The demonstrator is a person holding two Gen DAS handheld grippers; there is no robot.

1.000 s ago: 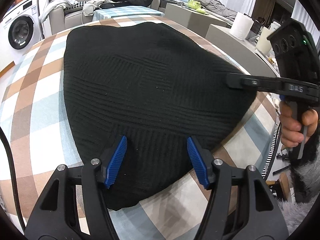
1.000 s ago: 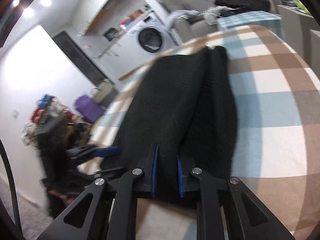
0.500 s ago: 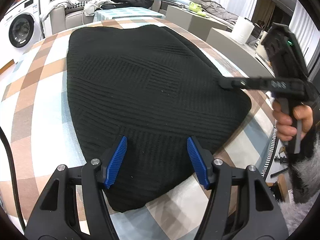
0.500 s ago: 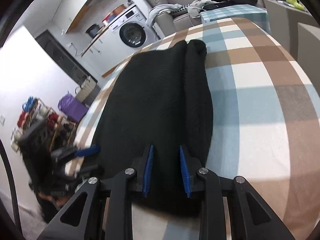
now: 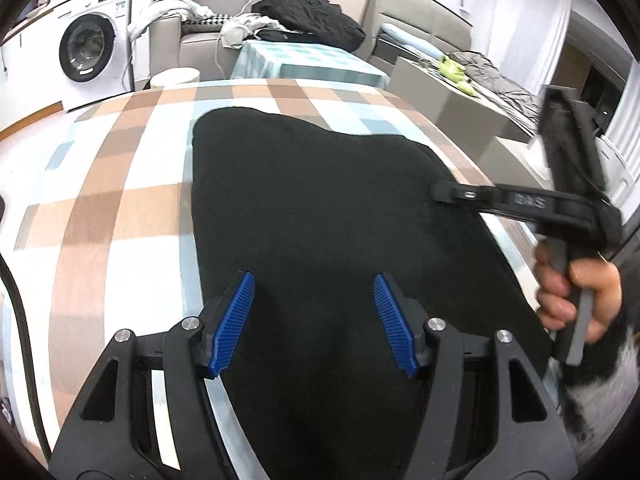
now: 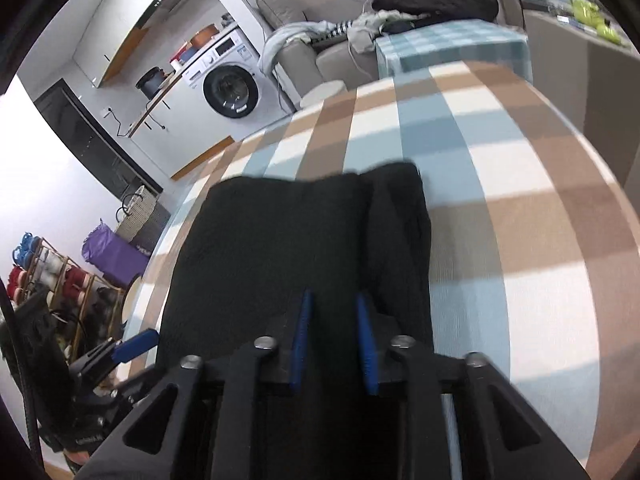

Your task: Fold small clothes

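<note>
While your left gripper [image 5: 314,322] holds its blue pads [image 5: 232,322] well apart with nothing pinched between them, it hangs over the near end of the black knit garment [image 5: 332,216], and the cloth fills the gap below the fingers. Your right gripper [image 6: 334,340] is closing, its blue pads [image 6: 366,340] standing a narrow gap apart with dark cloth between them; whether they already press on it is hard to tell, as the view is blurred. From the left camera you can see that right gripper [image 5: 444,191] reaching in from the right side, its tip at the garment's right edge, and your hand [image 5: 576,298] wrapped around its handle with a furry cuff [image 5: 600,384] below. The garment lies flat on the checked tablecloth [image 5: 120,216], brown, pale blue and white, and in the right camera a folded strip [image 6: 400,232] runs along its right side, lying over the main panel. From that same camera your left gripper [image 6: 128,346] shows low at the left, just off the garment's left edge. Beyond the table stand a washing machine [image 5: 90,54], a grey sofa [image 5: 208,36] heaped with clothes, a black bundle [image 5: 312,20] among them, and a smaller table with a checked cover [image 5: 304,64]
</note>
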